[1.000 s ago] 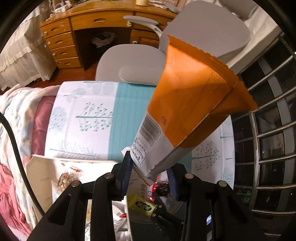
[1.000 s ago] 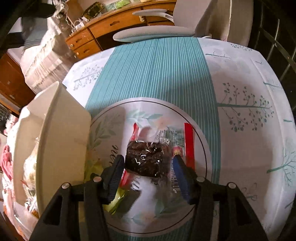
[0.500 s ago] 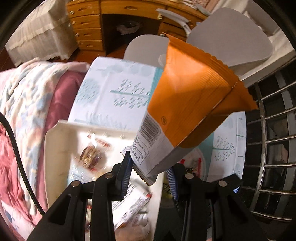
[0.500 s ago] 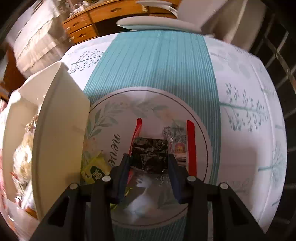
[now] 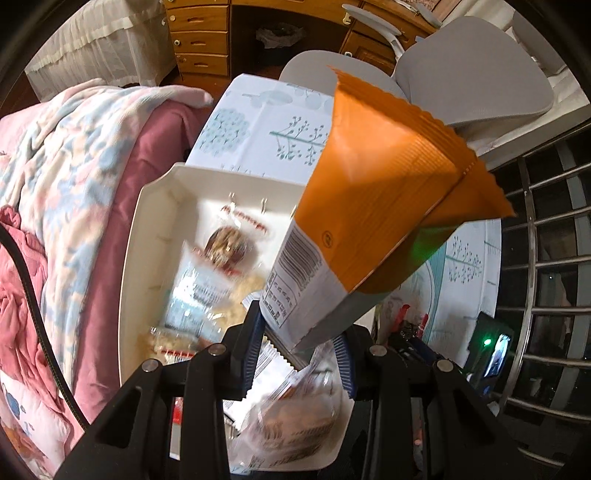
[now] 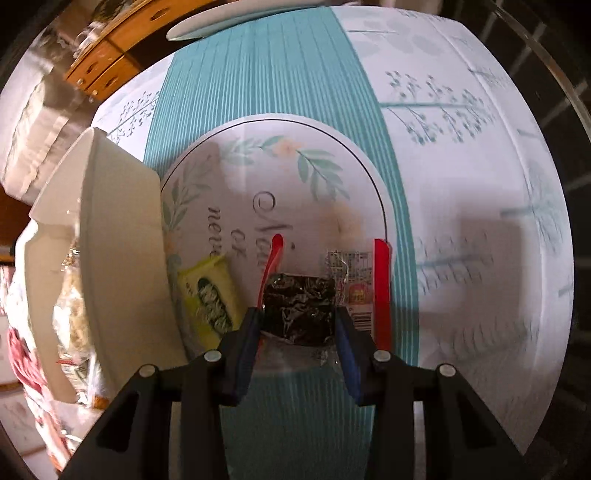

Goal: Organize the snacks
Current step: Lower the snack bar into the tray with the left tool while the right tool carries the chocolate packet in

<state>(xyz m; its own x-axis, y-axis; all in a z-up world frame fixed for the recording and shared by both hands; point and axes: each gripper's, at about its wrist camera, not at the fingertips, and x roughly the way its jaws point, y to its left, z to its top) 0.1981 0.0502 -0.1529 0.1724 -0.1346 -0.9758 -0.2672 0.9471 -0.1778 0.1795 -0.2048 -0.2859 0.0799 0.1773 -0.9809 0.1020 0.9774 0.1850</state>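
Note:
My left gripper (image 5: 297,339) is shut on an orange and white snack bag (image 5: 373,206), held above a white bin (image 5: 147,221) that holds several wrapped snacks. My right gripper (image 6: 297,328) is shut on a dark snack in a clear wrapper with red ends (image 6: 299,306), low over the round floral placemat (image 6: 295,166). A yellow-green packet (image 6: 208,295) lies on the mat just left of my right gripper. The white bin (image 6: 110,240) also shows at the left of the right wrist view.
A table with a teal and white tree-print cloth (image 6: 461,129) carries the mat and bin. A grey chair (image 5: 461,74) and wooden drawers (image 5: 199,33) stand beyond it. A pink and floral blanket (image 5: 74,166) lies left of the bin; metal bars (image 5: 546,258) are at the right.
My left gripper has carried the orange bag left from over the placemat to over the white bin. My right gripper has closed on the dark snack and drawn it back toward the mat's near edge.

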